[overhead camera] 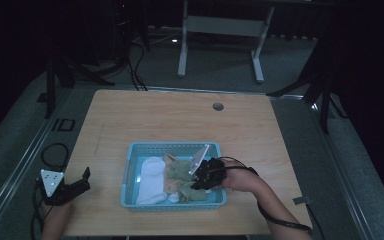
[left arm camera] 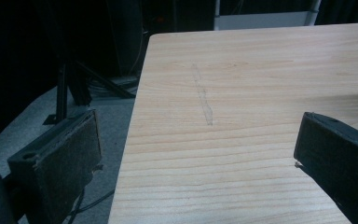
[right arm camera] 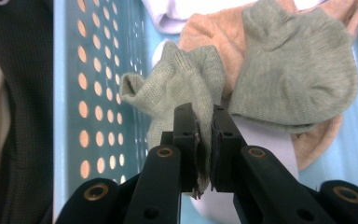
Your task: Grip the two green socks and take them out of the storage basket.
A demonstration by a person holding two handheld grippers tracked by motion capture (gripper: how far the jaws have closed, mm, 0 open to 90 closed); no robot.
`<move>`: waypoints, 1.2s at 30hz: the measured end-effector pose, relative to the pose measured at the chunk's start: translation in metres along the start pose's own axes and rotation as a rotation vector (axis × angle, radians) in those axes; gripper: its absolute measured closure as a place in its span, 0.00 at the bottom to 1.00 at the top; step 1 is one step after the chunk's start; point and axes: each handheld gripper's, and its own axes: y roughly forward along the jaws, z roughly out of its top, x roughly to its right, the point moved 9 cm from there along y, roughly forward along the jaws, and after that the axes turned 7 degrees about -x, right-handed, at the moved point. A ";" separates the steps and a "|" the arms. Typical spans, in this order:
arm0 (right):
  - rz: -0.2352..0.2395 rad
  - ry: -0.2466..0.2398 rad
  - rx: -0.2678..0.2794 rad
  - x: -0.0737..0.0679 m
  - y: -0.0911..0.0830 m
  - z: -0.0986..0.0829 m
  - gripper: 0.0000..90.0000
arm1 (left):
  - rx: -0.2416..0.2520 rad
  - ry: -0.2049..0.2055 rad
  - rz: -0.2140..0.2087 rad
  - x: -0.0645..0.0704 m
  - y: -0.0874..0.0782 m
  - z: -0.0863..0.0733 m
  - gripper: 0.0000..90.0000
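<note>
You're working at a pale wooden desk point(overhead camera: 180, 120) in a dark room with grey carpet, a white desk frame point(overhead camera: 220, 30) standing beyond the far edge. Near the front edge sits the blue perforated basket point(overhead camera: 172, 148), holding a white sock point(overhead camera: 152, 175), a peach sock point(right arm camera: 205, 28) and green socks. Your right gripper point(right arm camera: 205, 140) is down in the basket's right side, jaws clamped on one green sock point(right arm camera: 182, 84), while your left gripper point(overhead camera: 78, 184) rests at the front left corner, jaws spread wide with nothing between them.

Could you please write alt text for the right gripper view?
The right gripper pinches a green sock between its shut black jaws inside a blue perforated basket. A second green sock lies beside it on orange fabric.
</note>
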 end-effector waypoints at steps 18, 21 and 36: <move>-0.055 -0.012 0.123 0.004 -0.059 0.015 0.93 | -0.002 -0.004 0.003 0.000 0.000 0.000 0.00; -0.071 -0.005 0.144 0.006 -0.071 0.014 0.93 | -0.002 -0.004 0.004 0.000 0.000 0.000 0.00; -0.182 0.110 0.256 0.025 -0.136 -0.027 0.93 | -0.004 -0.005 0.008 0.000 0.000 0.000 0.00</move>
